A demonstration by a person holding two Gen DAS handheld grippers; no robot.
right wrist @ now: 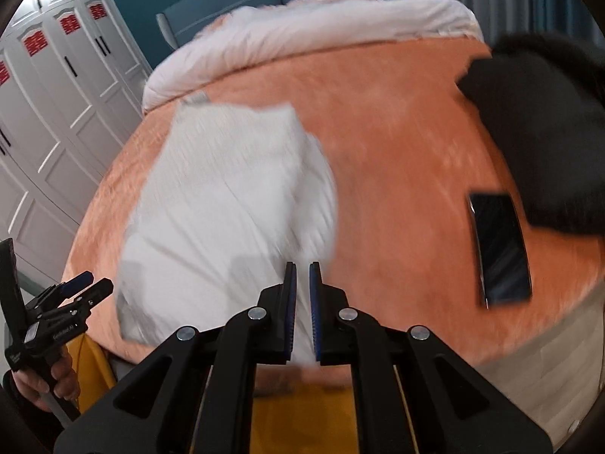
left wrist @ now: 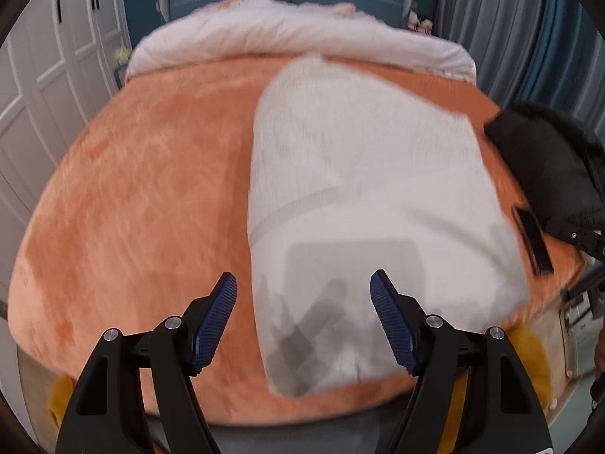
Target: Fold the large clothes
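Lying flat on the orange fuzzy bed cover [left wrist: 151, 196] is the folded white cloth garment [left wrist: 363, 189]. Your left gripper [left wrist: 303, 321] hangs over it, jaws wide and empty. Your right gripper [right wrist: 302, 310] jaws are almost closed, holding nothing.

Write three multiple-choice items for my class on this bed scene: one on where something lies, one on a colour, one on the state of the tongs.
1. Where does the phone lie?
A. On the white garment
B. On the orange blanket, beside the black garment
C. On the floor

2. What colour is the blanket?
A. Blue
B. Green
C. Orange

3. How do the left tongs stand?
A. Open, holding nothing
B. Shut on the phone
C. Shut on the black garment

Key: 1 B, it rests on bare blanket next to the black garment; 2 C, orange plush shows around the white garment; 3 A, nothing is gripped between the fingers.
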